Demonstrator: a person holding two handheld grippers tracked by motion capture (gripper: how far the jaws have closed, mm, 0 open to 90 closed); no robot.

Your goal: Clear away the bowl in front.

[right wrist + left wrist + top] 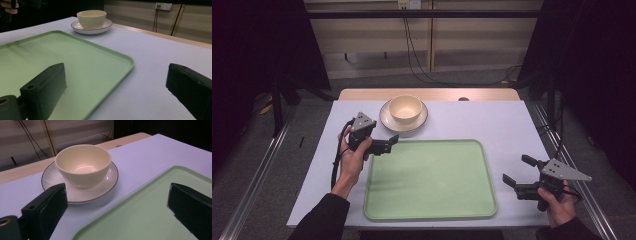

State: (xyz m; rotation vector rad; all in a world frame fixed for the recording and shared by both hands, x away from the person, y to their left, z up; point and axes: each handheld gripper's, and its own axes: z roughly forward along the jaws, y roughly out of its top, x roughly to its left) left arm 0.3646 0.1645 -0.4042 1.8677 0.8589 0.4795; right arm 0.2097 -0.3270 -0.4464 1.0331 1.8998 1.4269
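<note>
The green tray (430, 180) lies bare, rounded rim near the table's (492, 117) front edge. Behind its left corner, a glossy cream bowl (405, 108) sits on a ribbed saucer (387, 118) — left gripper (388, 143) spread beside it, right gripper (517, 172) spread, holding nothing

One overhead camera, two riding low on the grippers.
The high view looks forward and down over the pale lilac table (512, 125). Both gripper views sit close above it, sharing the light green plastic tray (150, 220) and, toward 12 o'clock, the cream ceramic bowl (91, 19) on its white saucer (75, 25).
</note>
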